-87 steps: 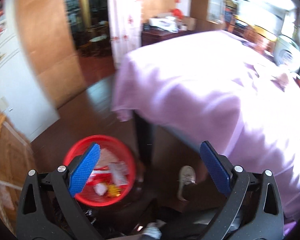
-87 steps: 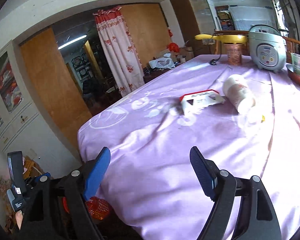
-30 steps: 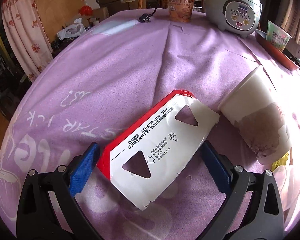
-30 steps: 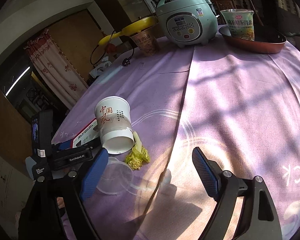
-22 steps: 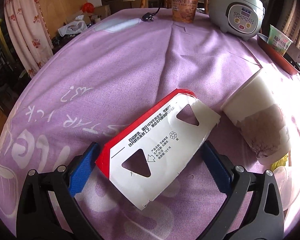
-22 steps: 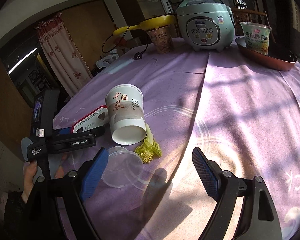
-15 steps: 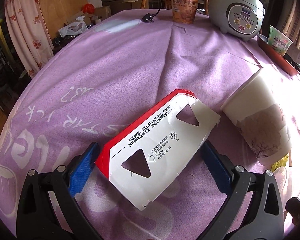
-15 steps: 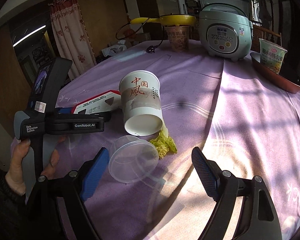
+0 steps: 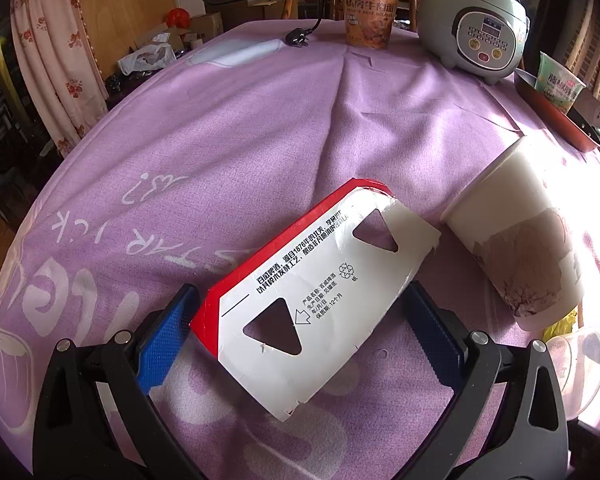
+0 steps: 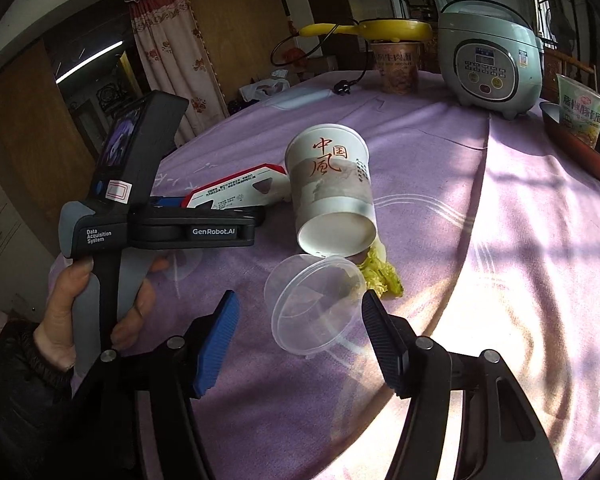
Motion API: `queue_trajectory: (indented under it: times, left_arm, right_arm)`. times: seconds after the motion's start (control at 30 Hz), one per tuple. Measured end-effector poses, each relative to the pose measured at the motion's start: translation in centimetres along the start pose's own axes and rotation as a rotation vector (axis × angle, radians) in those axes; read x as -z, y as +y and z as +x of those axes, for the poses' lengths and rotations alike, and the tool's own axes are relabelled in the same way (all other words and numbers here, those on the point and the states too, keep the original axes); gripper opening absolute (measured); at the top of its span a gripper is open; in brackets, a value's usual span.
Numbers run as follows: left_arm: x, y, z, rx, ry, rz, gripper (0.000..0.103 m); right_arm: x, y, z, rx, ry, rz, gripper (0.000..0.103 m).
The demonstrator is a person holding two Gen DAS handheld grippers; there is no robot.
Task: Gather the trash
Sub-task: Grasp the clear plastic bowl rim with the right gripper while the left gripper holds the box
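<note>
A flattened white and red carton [image 9: 312, 292] lies on the purple tablecloth [image 9: 220, 140]. My left gripper [image 9: 296, 332] is open, its jaws on either side of the carton's near end; it also shows in the right wrist view [image 10: 204, 216]. A white paper cup [image 10: 332, 188] lies on its side beside the carton. A clear plastic lid [image 10: 312, 304] and a yellow-green cabbage scrap [image 10: 380, 272] lie in front of the cup's mouth. My right gripper [image 10: 300, 340] is open, its jaws on either side of the lid's near edge.
At the table's far side stand a rice cooker [image 10: 488, 68], a noodle cup [image 10: 396, 66] under a yellow pan [image 10: 392, 28], and a green noodle cup [image 10: 580, 110] in a red pan. A plug and cord [image 9: 296, 36] lie on the cloth.
My right gripper has swung left and closed in on the clear lid. My left gripper came up from the red bin on the floor and has held still around the carton for the last second.
</note>
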State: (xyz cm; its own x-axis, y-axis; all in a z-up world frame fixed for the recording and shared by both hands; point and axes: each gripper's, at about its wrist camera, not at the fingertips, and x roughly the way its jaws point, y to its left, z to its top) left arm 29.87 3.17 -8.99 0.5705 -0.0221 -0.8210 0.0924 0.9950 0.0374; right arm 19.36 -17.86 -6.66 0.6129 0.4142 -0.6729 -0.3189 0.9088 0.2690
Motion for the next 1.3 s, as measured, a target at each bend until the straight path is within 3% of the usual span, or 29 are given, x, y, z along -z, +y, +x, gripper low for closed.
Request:
queue_trajectory:
  times: [0.2,0.3,0.37,0.53,0.7,0.83,0.97,1.0,1.03,1.07,1.3]
  left_arm:
    - [0.0,0.0,0.0,0.000,0.000,0.001,0.098]
    - [0.0,0.0,0.0,0.000,0.000,0.001,0.098]
    - [0.0,0.0,0.0,0.000,0.000,0.001,0.098]
    - [0.0,0.0,0.0,0.000,0.000,0.001,0.098]
    - [0.0,0.0,0.0,0.000,0.000,0.001,0.098]
    - [0.0,0.0,0.0,-0.001,0.000,0.000,0.098]
    - [0.0,-0.1,0.1,0.000,0.000,0.001,0.098]
    - [0.0,0.0,0.1,0.000,0.000,0.001,0.098]
    - [0.0,-0.1,0.1,0.000,0.000,0.001,0.098]
    - [0.0,-0.1,0.1,0.000,0.000,0.001,0.098]
    - [-0.2,0.1,-0.1,0.004,0.005,0.005,0.097]
  right_arm:
    - [-0.6,-0.8,0.4,-0.032,-0.015,0.040,0.067]
    - [-0.2,1.1,0.0,-0.172,0.009,-0.041,0.067]
    - [0.0,2.4,-1.1,-0.212,-0.018,-0.101,0.067]
    - [0.1,2.4,-0.9,-0.090,-0.028,-0.134,0.067]
    - [-0.2,2.4,-0.1,-0.088,-0.005,-0.119,0.067]
    - [-0.2,4.2,0.5,-0.028,-0.016,-0.178,0.081]
    - [0.0,4.7,2.2,0.050,0.028,-0.197,0.081]
    - [-0.1,4.3,2.5,0.046,0.042,-0.178,0.078]
    - [-0.2,3.8,2.6,0.036,0.045,-0.150,0.059]
    - [-0.3,3.2,2.5,0.030,0.041,-0.121,0.056]
    - [-0.4,1.5,0.3,0.051,0.011,-0.060,0.057]
